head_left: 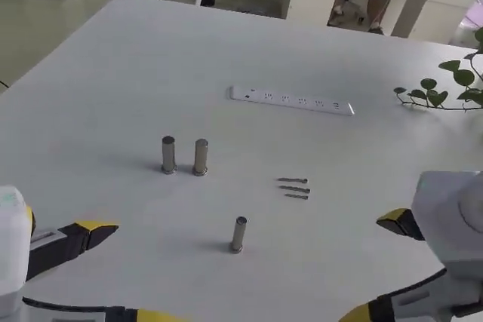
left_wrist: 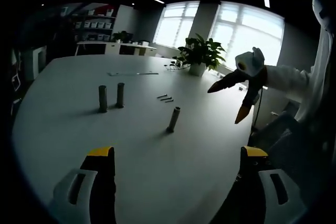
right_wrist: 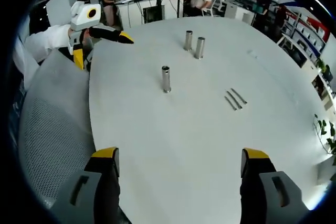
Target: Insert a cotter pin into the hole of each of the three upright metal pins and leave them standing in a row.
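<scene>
I think I am at the very start: my left gripper (left_wrist: 177,153) and right gripper (right_wrist: 180,155) both have wide, empty jaws, the three upright grey metal pins (head_left: 200,157) stand on the white table (head_left: 113,73), and next I must pinch one of the small grey cotter pins (head_left: 294,188) lying near them.

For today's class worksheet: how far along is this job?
Done: nothing; three cotter pins lie loose on the table. In hand: nothing; left gripper and right gripper are open, empty. Left: all three metal pins, upright, need pins; one stands apart from the others.
</scene>
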{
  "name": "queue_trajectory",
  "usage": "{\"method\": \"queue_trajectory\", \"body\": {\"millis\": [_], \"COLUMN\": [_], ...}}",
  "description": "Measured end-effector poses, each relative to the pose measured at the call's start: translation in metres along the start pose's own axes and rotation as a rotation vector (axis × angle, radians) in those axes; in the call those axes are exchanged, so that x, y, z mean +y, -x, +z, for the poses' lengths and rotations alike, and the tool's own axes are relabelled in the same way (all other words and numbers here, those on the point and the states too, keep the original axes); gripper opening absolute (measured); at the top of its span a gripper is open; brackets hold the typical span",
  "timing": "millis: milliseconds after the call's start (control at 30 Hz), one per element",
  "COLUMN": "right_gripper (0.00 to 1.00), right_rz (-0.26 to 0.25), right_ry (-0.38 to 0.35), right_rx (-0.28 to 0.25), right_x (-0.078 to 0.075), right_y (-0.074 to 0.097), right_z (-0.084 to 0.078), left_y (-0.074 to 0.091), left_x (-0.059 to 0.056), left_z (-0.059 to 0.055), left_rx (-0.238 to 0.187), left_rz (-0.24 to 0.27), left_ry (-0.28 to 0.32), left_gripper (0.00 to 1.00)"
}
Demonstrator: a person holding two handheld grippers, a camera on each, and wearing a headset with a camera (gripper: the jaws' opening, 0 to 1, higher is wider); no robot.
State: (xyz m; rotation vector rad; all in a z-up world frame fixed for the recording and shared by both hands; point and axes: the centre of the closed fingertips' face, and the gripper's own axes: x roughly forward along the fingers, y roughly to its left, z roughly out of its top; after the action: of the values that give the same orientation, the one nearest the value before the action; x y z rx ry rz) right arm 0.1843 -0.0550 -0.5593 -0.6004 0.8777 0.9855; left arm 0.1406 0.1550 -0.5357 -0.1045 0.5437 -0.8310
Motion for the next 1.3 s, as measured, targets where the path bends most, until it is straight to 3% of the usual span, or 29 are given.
{"method": "queue_trajectory", "body": {"millis": [167, 233, 300, 533, 600, 700, 800, 900, 1033, 1133, 1300], "right_gripper": [0.91, 0.89, 0.87, 0.77, 0.72, 0.64, 0.57, 0.45, 0.38, 0.36, 0.23], "right_rz": [0.021, 0.028, -0.006, 0.008, 0.025, 0.087, 0.120, 0.145, 0.174, 0.167, 0.153], "right_ry": [0.061, 0.144, 0.230, 0.221, 0.242, 0.299, 0.365, 0.352, 0.354, 0.317, 0.294], "right_rx": [-0.011, 0.054, 0.102, 0.056, 0.063, 0.114, 0.112, 0.117, 0.145, 0.147, 0.141], "right_x": [-0.011, -0.019, -0.035, -0.063, -0.067, -0.066, -0.064, -0.063, -0.066, -0.075, -0.085], "right_y": [-0.005, -0.002, 0.000, 0.000, -0.005, -0.014, -0.023, -0.033, -0.052, -0.065, -0.077], "right_z": [0.015, 0.012, 0.013, 0.035, 0.037, 0.034, 0.038, 0.039, 0.037, 0.038, 0.043], "left_y": [0.007, 0.007, 0.007, 0.005, 0.005, 0.003, 0.002, 0.002, -0.004, -0.008, -0.012], "left_x": [0.003, 0.005, 0.005, 0.005, 0.003, 0.001, 0.000, -0.001, 0.003, 0.005, 0.001], "left_z": [-0.001, 0.001, 0.002, 0.006, 0.008, 0.008, 0.007, 0.007, 0.005, 0.001, -0.001], "left_rx": [-0.005, -0.013, -0.018, -0.034, -0.038, -0.038, -0.040, -0.048, -0.053, -0.039, -0.035], "left_rz": [0.016, 0.023, 0.025, 0.027, 0.024, 0.018, 0.010, 0.007, 0.011, 0.010, -0.013], "left_ry": [0.006, 0.008, 0.006, 0.003, 0.002, -0.001, 0.014, 0.023, 0.033, 0.033, 0.040], "left_gripper": [0.99, 0.99, 0.99, 0.99, 0.99, 0.99, 0.99, 0.99, 0.99, 0.99, 0.99]}}
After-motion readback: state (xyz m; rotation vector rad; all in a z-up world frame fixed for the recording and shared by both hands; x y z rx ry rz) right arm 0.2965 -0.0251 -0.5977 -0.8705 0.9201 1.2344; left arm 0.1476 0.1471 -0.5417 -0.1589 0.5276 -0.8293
